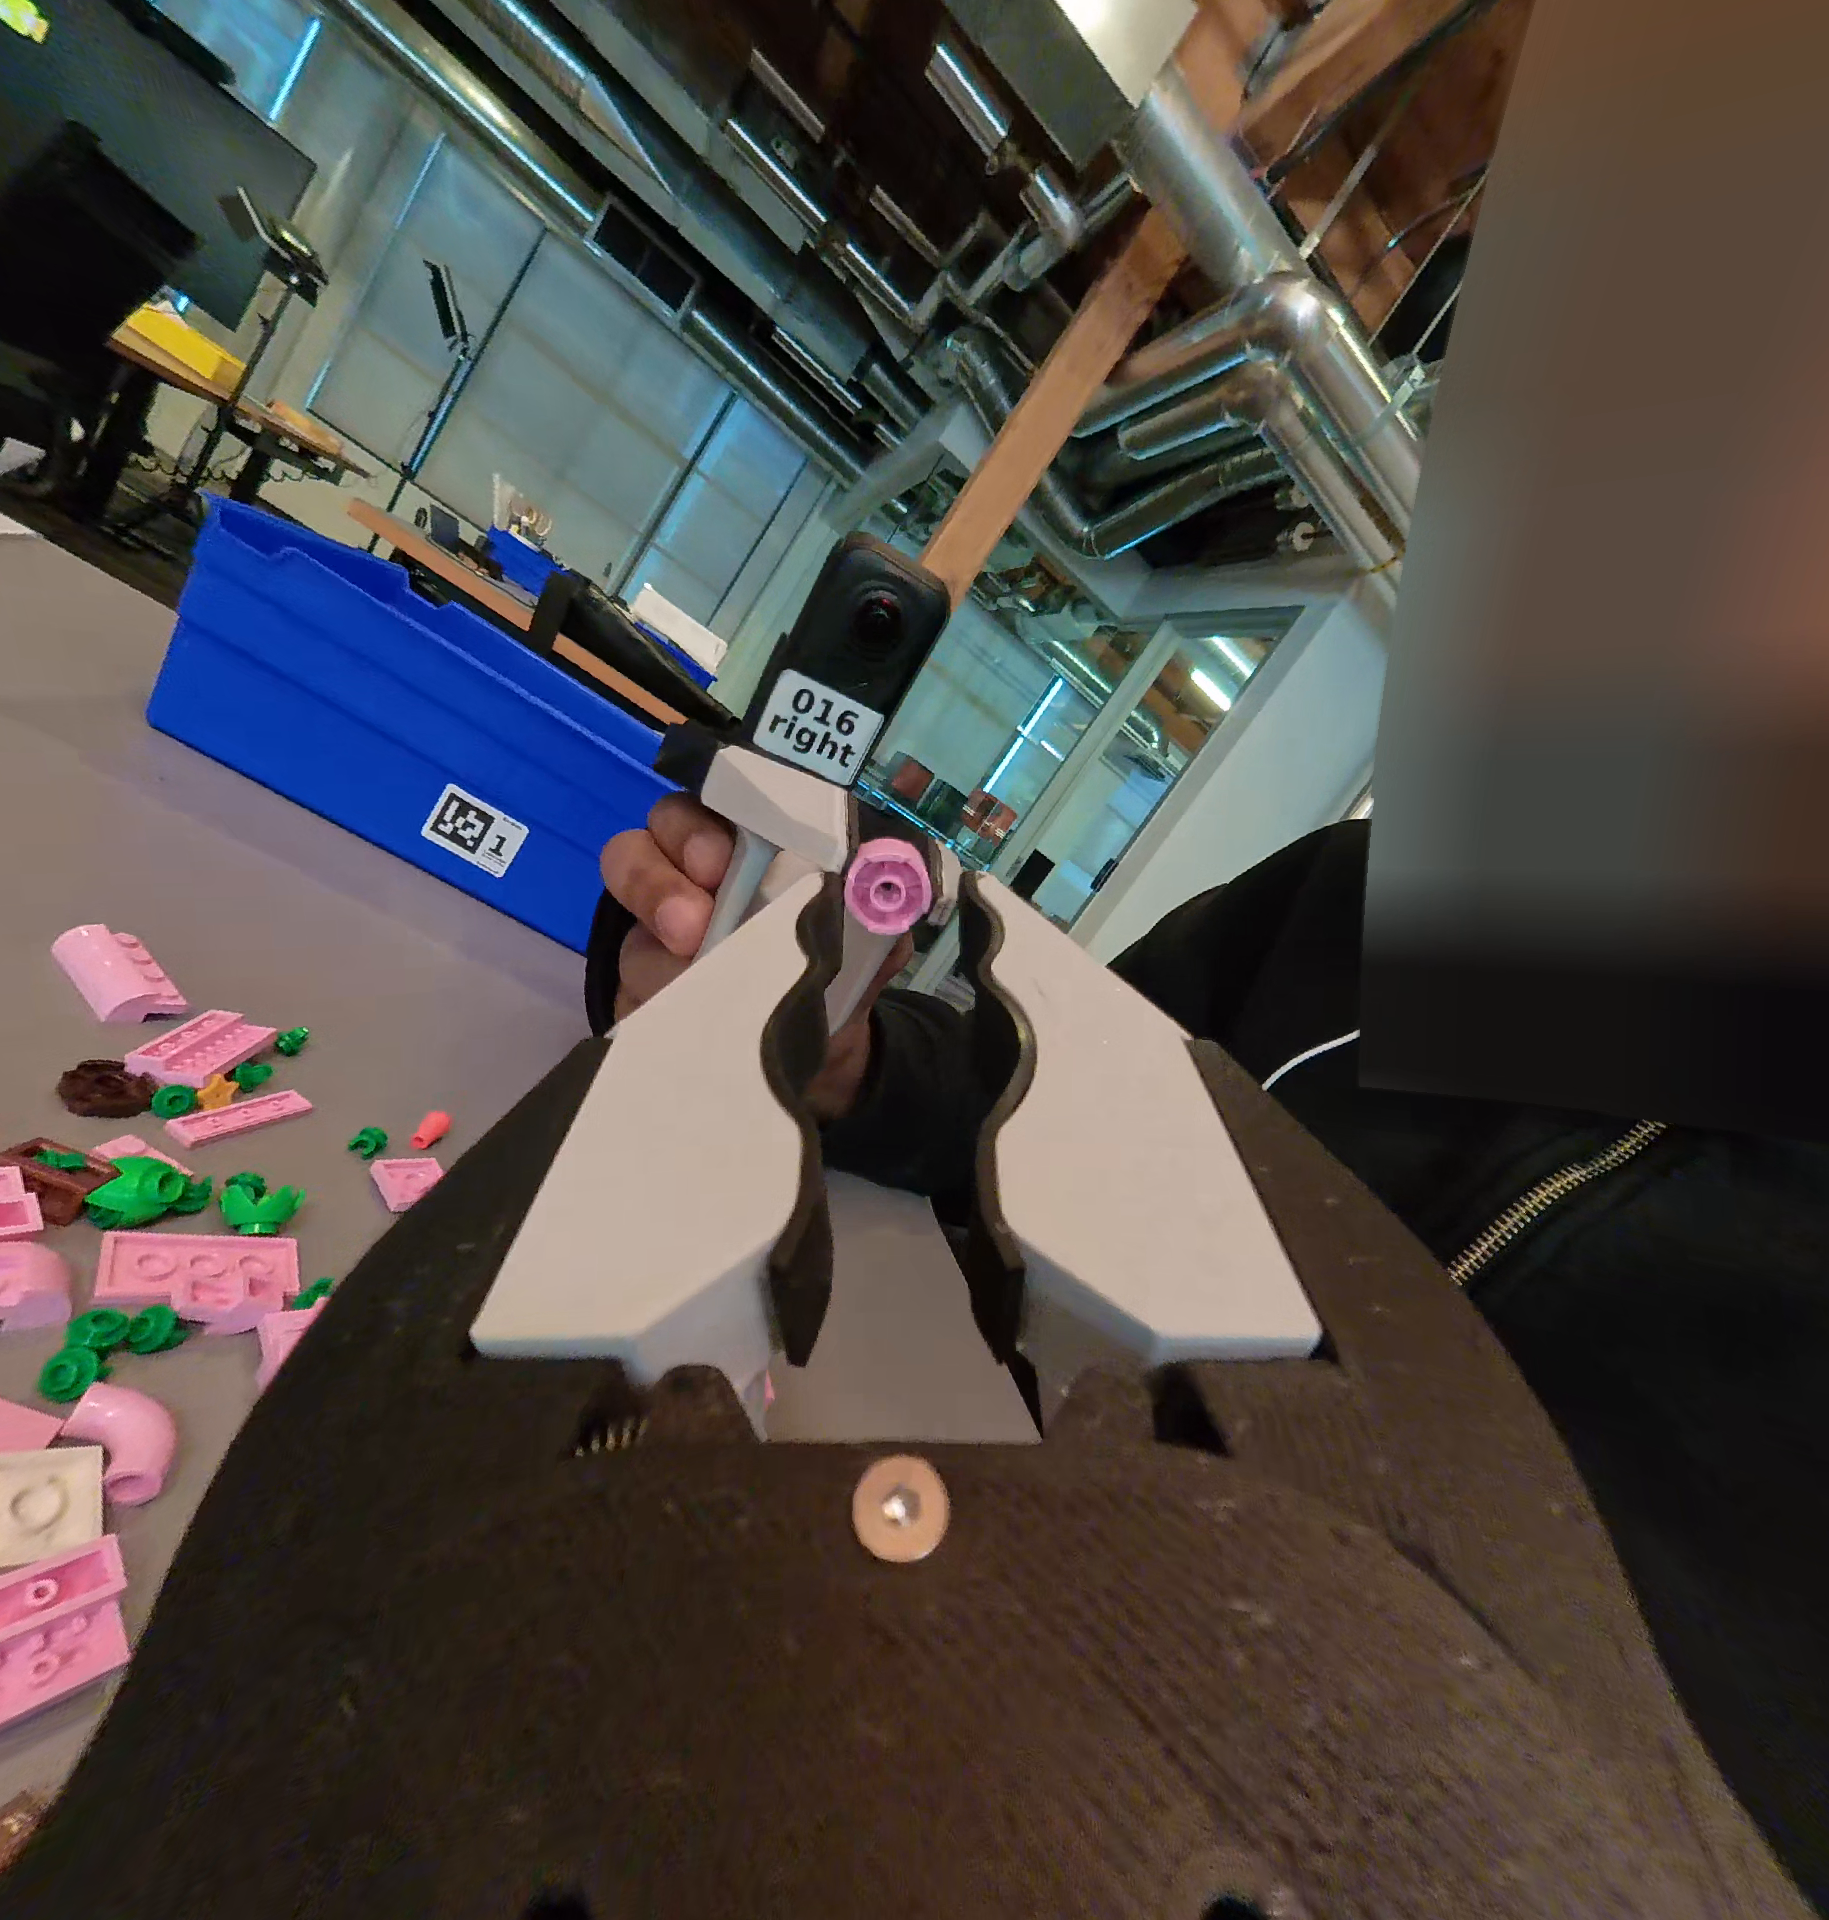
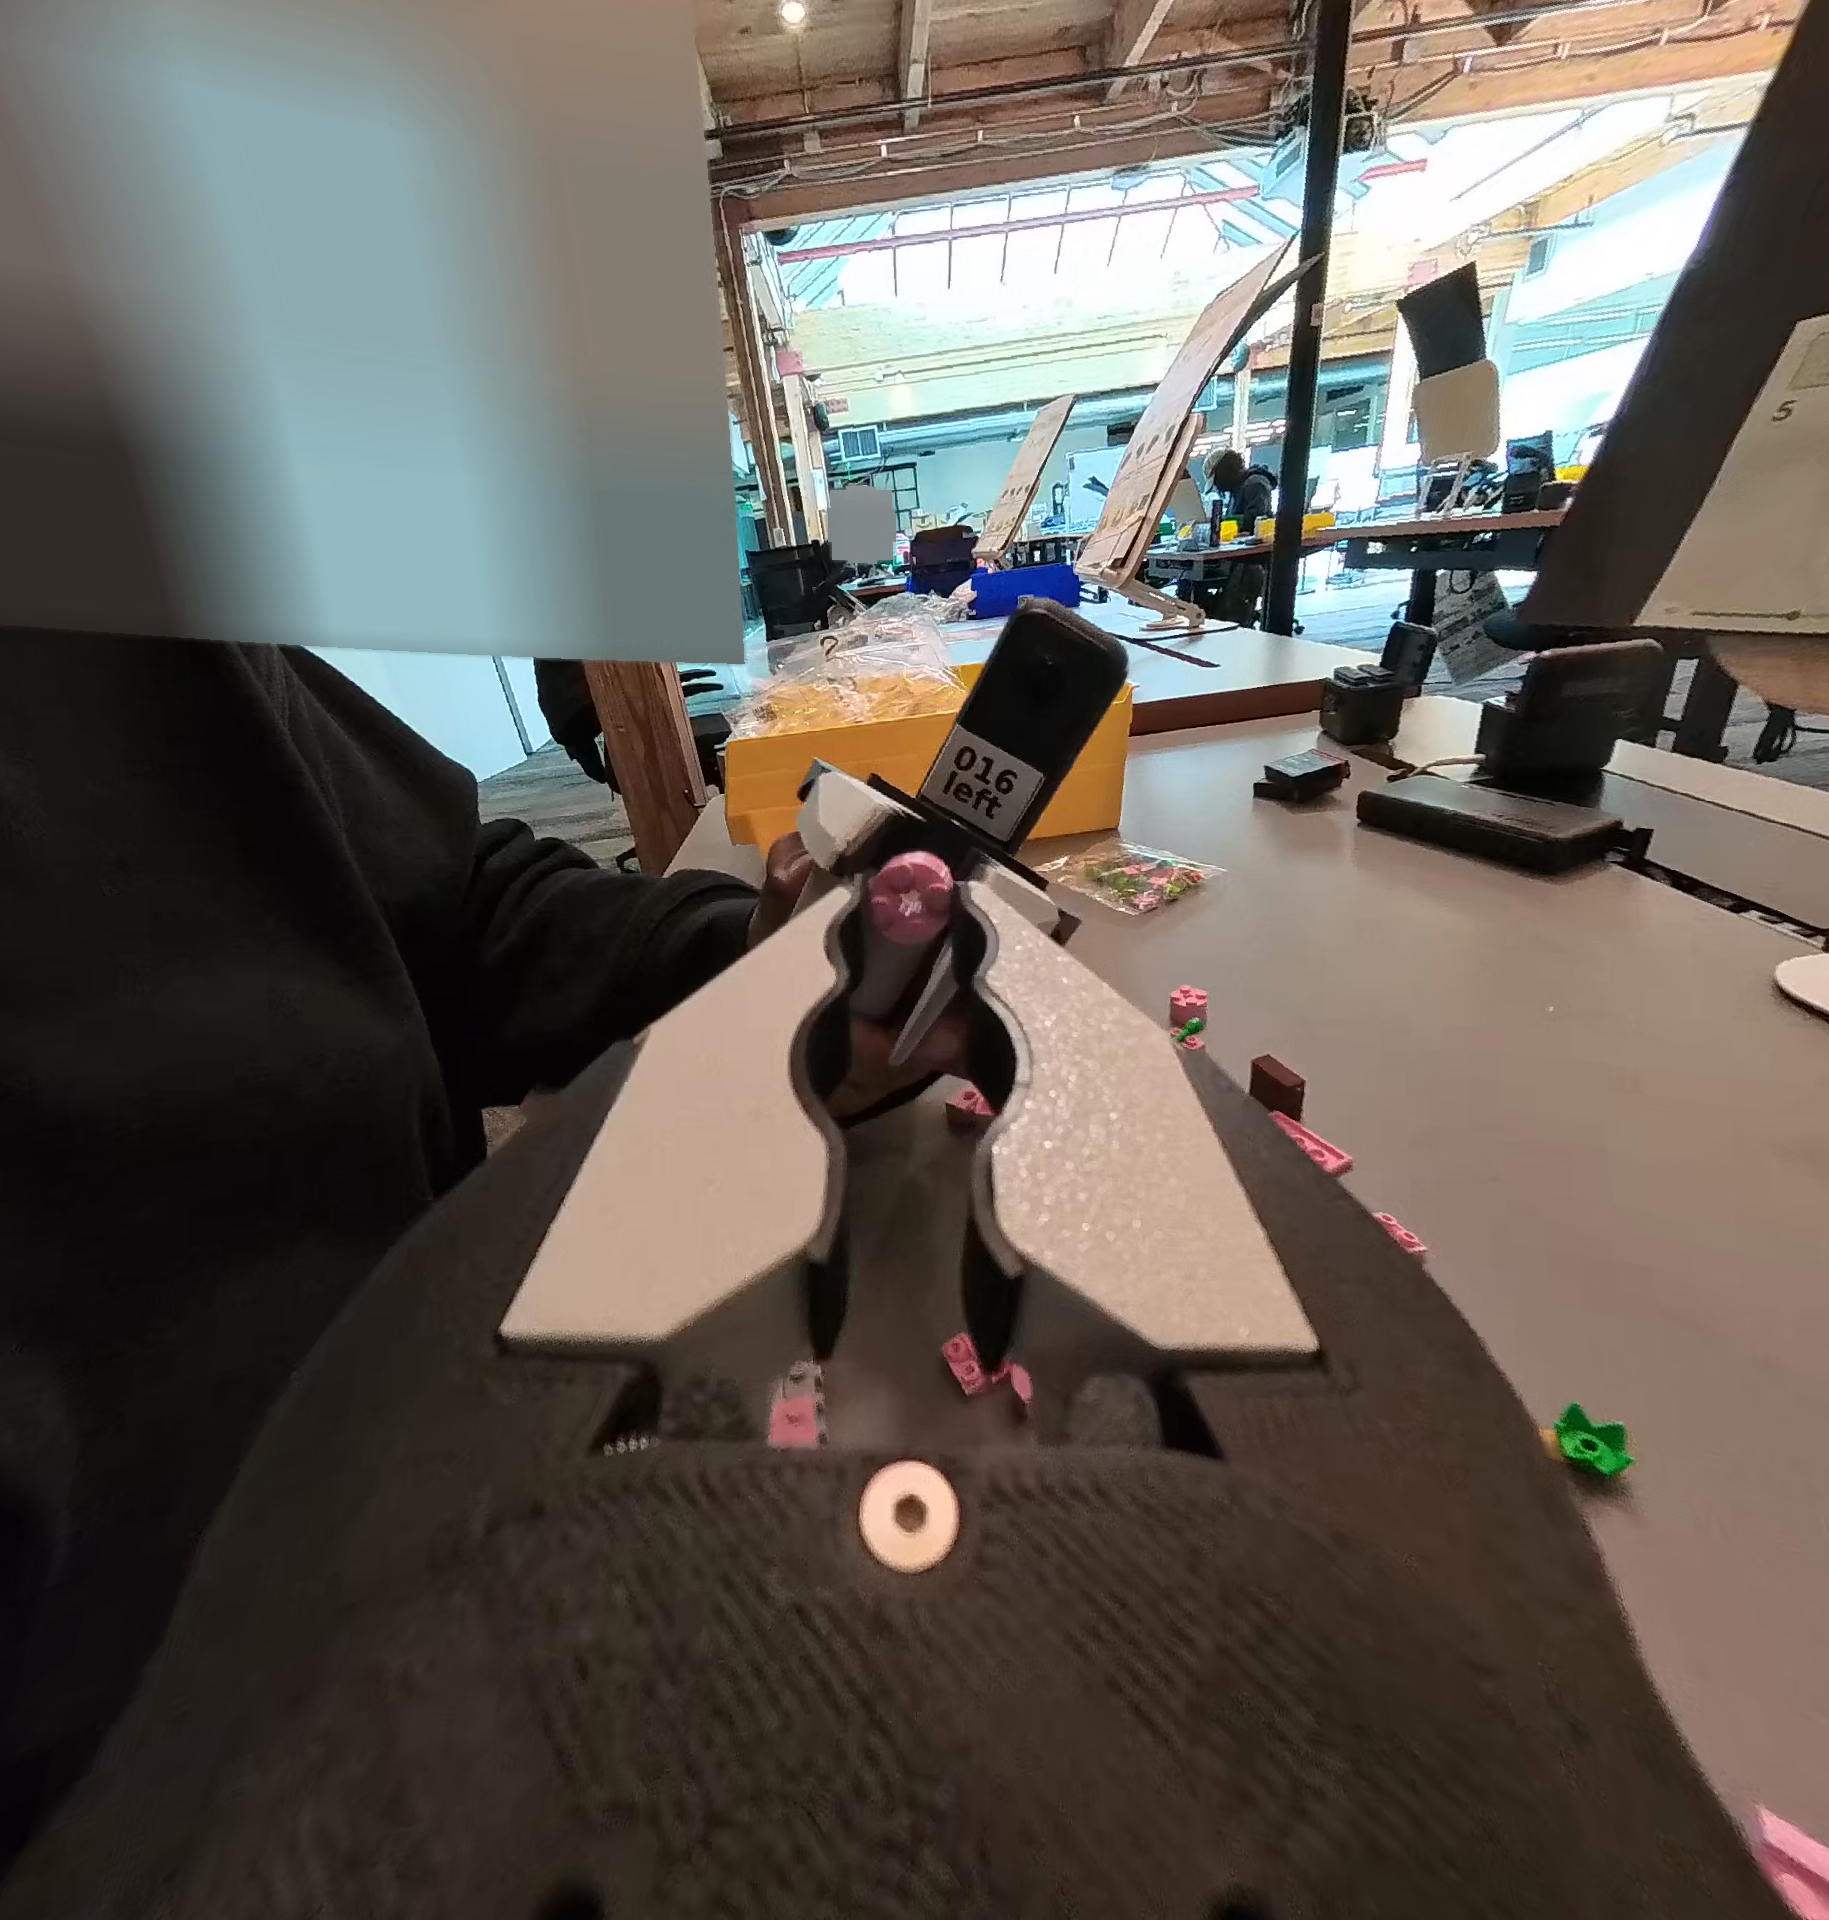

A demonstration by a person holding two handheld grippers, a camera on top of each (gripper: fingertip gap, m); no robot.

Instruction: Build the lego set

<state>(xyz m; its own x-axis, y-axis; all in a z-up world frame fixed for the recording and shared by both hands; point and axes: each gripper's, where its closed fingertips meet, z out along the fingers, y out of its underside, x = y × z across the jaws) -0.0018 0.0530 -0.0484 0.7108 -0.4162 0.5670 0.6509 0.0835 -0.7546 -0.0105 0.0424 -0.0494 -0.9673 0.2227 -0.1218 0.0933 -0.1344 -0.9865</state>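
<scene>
Wavy-edged grey tongs around round, studded pink lego piece.

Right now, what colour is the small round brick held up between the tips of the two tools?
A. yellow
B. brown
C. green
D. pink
D: the small round brick shows pink in both wrist views, while the green pieces lie loose on the table.
</scene>
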